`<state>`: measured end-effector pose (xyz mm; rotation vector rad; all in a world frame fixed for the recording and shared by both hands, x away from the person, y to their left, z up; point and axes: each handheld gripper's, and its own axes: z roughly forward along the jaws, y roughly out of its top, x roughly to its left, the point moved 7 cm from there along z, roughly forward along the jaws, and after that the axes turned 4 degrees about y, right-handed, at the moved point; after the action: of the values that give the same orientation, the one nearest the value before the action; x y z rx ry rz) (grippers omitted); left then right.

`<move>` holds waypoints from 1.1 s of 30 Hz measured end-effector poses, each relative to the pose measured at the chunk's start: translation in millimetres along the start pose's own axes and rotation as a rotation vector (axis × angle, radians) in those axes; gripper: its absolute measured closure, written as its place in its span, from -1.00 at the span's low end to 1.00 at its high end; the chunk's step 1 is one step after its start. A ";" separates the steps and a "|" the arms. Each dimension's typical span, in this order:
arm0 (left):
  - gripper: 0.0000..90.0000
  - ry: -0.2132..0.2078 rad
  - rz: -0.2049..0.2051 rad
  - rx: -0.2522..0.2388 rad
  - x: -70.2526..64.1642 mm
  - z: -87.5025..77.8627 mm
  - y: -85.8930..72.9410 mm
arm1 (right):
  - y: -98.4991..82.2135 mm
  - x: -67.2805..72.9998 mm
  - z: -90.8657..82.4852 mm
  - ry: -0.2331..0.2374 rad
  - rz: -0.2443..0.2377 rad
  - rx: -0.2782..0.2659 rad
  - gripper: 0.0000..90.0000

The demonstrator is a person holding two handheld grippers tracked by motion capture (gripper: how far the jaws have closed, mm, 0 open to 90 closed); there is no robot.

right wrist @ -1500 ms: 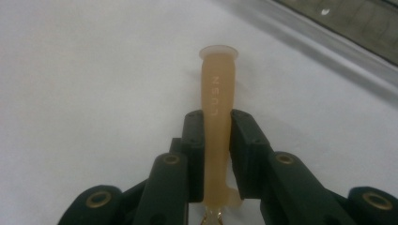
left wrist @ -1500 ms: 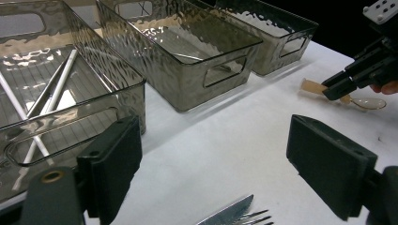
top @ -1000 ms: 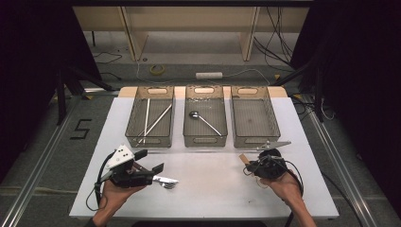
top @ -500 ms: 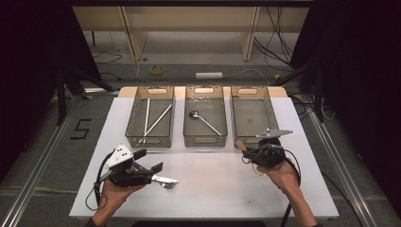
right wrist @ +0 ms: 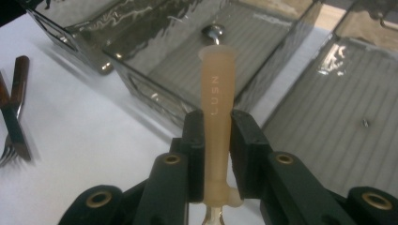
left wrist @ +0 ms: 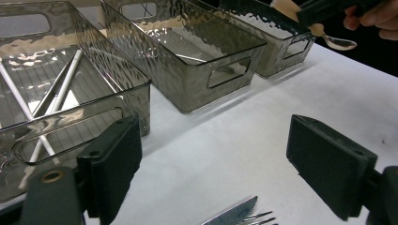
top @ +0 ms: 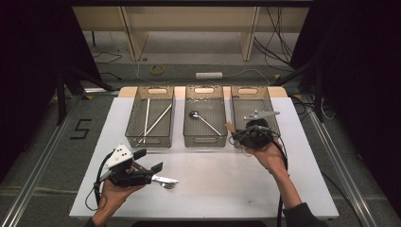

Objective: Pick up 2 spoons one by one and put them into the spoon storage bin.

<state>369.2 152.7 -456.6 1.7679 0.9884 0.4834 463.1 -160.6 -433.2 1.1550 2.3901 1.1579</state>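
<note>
Three smoky plastic bins stand in a row at the far side of the white surface [top: 208, 189]. Right claw [right wrist: 217, 136] closed on a spoon's tan handle [right wrist: 216, 93], clamped between both pads, held up over the near end of the right bin [top: 272, 101], beside the middle bin [top: 204, 137]. Spoon bowl [left wrist: 339, 43] points toward the person. Left claw [left wrist: 220, 168] wide open, gripping nothing, low over the surface near a fork [top: 166, 182] and knife lying together. Left bin [top: 152, 139] holds long pale sticks.

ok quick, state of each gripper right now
left gripper: open, nothing between its jaws, fork on the table below.
right gripper: shut on the beige-handled utensil.
</note>
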 end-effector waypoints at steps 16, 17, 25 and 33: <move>-0.60 -0.002 -0.002 -0.003 0.0 -0.5 0.0 | 50.2 5.0 31.4 0.031 0.005 -0.043 0.72; -0.60 -0.003 0.000 -0.003 -0.1 -0.5 0.0 | 52.9 5.1 33.3 0.030 0.004 -0.045 0.72; -0.60 -0.004 -0.002 -0.004 -0.4 -0.7 0.0 | 71.0 2.7 48.2 0.024 0.015 -0.056 0.72; -0.60 -0.007 -0.002 -0.005 -0.7 -0.8 0.0 | 82.9 -1.7 64.7 0.002 0.023 -0.040 0.71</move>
<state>368.2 152.6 -456.2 1.7630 0.9838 0.4776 543.2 -95.3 -413.8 1.1724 2.3499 1.2097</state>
